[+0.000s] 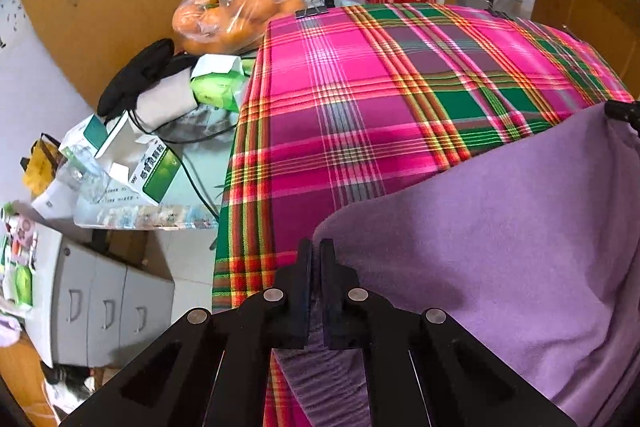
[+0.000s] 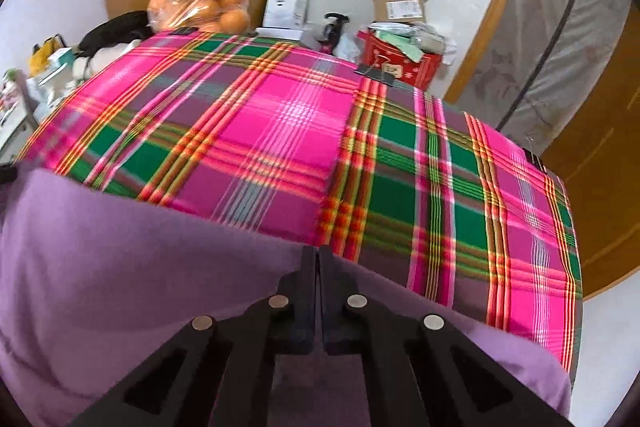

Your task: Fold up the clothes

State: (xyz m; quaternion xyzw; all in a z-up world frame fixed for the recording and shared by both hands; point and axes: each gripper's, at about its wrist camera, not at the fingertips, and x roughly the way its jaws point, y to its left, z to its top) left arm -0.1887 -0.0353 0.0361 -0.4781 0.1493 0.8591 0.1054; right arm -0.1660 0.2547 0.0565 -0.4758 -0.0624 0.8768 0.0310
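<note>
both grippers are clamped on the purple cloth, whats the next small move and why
Probably lift both corners together and carry them toward the far side. The left gripper and right gripper are each shut on the near edge of the purple cloth, and the plaid table cover ahead lies bare.

The garment (image 1: 500,227) lies on the tablecloth's (image 1: 360,99) near side; a fruit bag (image 1: 232,7) sits behind.

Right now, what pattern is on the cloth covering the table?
The tablecloth is a pink, green and purple plaid with orange-yellow stripes, clearest in the right wrist view.
</note>
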